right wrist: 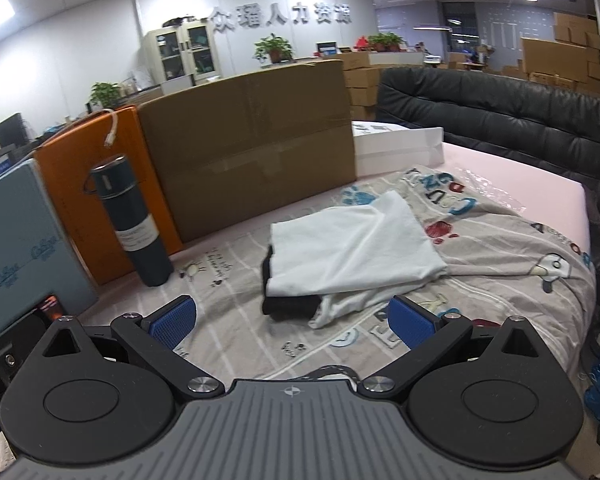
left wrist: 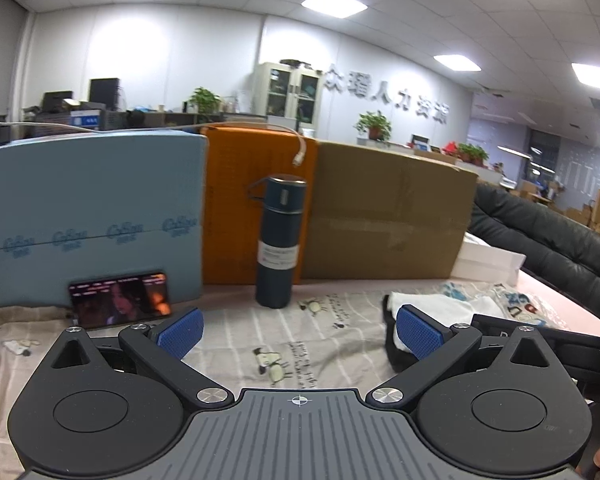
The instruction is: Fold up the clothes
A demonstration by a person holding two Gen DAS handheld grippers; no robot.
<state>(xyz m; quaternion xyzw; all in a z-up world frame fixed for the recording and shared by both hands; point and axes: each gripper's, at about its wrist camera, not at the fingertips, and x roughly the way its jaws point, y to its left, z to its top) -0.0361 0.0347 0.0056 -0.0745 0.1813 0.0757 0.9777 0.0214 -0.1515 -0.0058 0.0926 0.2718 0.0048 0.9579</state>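
white garment point(right wrist: 352, 248) full only right view; phone point(left wrist: 120, 299) left.

Open-plan office used as a storeroom

Ceiling light panels point(left wrist: 334, 4), large wall lettering point(right wrist: 280, 16), a glass-door cabinet point(left wrist: 290, 90), desk monitors point(left wrist: 104, 90), potted plants point(right wrist: 274, 48) and stacked cardboard boxes point(right wrist: 564, 54) surround a black leather sofa point(right wrist: 500, 120).

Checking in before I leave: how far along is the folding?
Done, apparently: a white garment lies folded atop a dark one on the printed sheet. In hand: nothing; the left hand-held gripper and right hand-held gripper are open, holding nothing. Left: I cannot tell; no unfolded clothes are clearly visible.
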